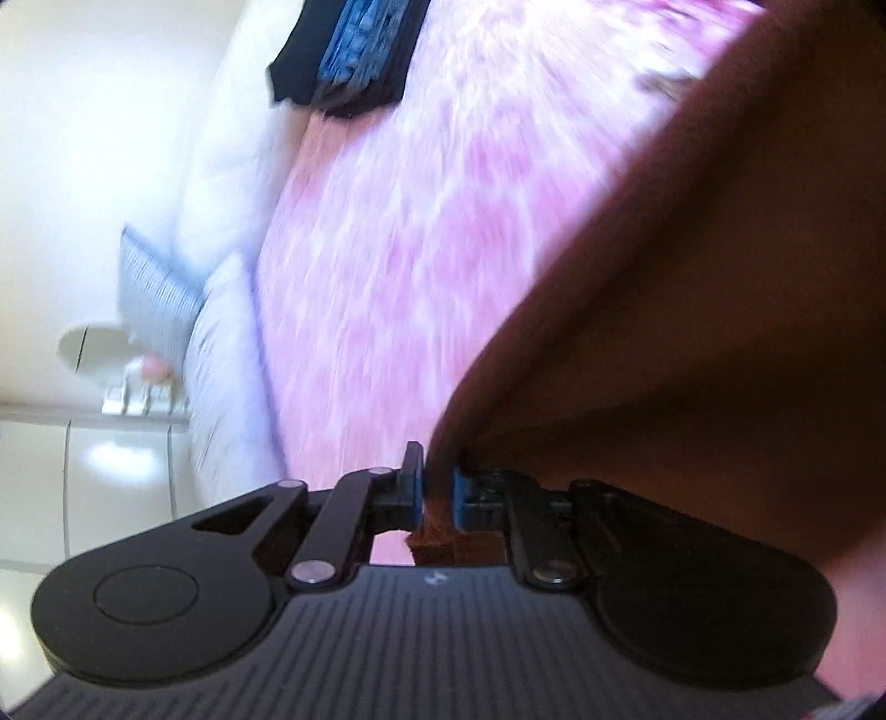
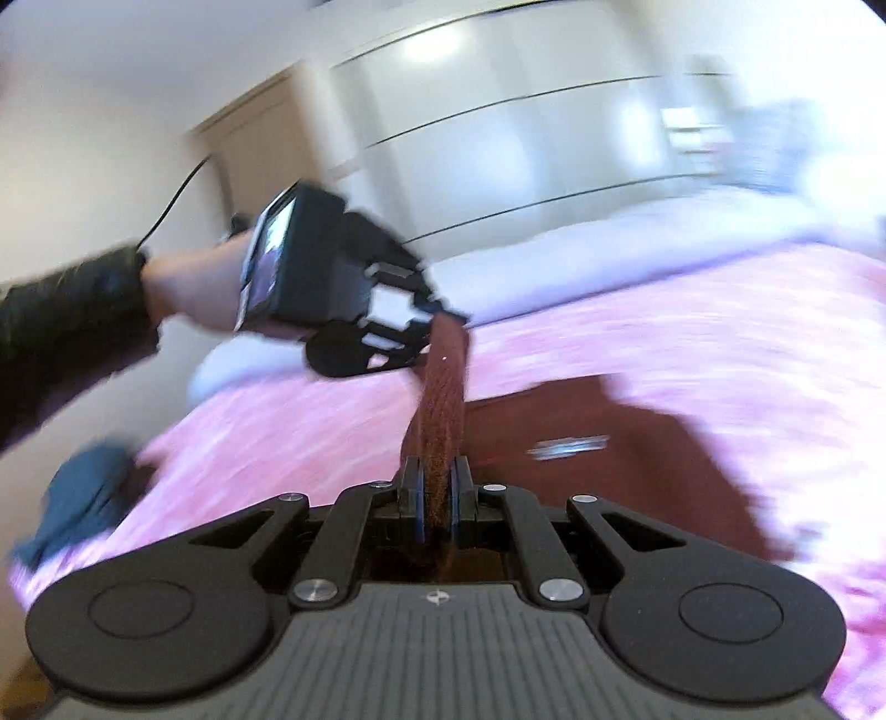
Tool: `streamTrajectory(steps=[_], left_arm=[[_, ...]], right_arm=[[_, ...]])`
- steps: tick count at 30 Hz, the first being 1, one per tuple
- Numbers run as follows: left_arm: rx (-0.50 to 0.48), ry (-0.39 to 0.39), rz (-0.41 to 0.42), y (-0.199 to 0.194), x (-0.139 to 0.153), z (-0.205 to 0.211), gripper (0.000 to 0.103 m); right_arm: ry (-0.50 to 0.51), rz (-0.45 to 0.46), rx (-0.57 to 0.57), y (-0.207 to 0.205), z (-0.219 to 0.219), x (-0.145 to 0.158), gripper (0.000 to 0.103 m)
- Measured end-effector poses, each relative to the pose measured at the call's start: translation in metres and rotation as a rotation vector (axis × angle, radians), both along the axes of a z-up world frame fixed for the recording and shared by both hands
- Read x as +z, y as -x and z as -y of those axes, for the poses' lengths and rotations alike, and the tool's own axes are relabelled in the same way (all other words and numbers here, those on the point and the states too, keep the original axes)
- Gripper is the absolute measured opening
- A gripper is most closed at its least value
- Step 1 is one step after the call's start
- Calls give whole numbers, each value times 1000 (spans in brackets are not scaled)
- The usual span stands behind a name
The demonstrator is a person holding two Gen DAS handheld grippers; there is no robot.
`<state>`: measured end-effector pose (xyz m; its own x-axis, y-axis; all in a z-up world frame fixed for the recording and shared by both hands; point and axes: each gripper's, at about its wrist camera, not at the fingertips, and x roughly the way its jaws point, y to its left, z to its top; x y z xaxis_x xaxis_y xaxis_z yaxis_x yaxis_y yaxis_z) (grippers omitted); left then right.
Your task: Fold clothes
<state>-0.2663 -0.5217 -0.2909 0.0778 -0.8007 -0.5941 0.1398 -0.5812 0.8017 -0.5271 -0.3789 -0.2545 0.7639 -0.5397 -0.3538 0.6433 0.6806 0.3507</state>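
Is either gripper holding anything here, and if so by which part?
Both grip the brown garment: the left gripper and the right gripper each pinch its edge, a strip stretched between them above the pink bedcover.

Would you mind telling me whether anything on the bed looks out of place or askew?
Nothing stands out. Both the left gripper and right gripper pinch the brown garment over the pink bedspread; dark folded clothes lie farther off.

Both fisheye views are bright with soft daylight and heavily motion-blurred, the pink bedspread (image 1: 421, 232) streaked. Glare spots gleam on the glossy white wardrobe (image 2: 498, 138), and straight lines bow toward dark vignetted corners.
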Motion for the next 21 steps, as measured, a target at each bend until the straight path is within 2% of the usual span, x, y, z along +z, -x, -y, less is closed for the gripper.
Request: streamTrajectory(steps=[2, 4, 5, 8, 12, 15, 18, 21], left_arm=[[63, -33, -88, 20, -20, 35, 15], [144, -76, -180, 20, -30, 47, 22], [165, -79, -209, 13, -32, 42, 30], [250, -74, -278, -20, -28, 14, 33], [425, -55, -435, -67, -15, -32, 34], [513, -61, -570, -81, -6, -79, 34], [517, -55, -647, -68, -2, -124, 41], [484, -57, -727, -43, -5, -161, 44]], right_arm=[[-73, -4, -110, 29, 28, -22, 8], [-180, -18, -170, 46, 54, -52, 10], [-249, -34, -186, 52, 66, -68, 11], [-346, -12, -210, 67, 81, -94, 14], [-351, 24, -196, 74, 80, -94, 20], [-369, 58, -204, 78, 76, -94, 22], [-371, 67, -235, 86, 76, -93, 14], [-336, 52, -308, 95, 71, -83, 15]])
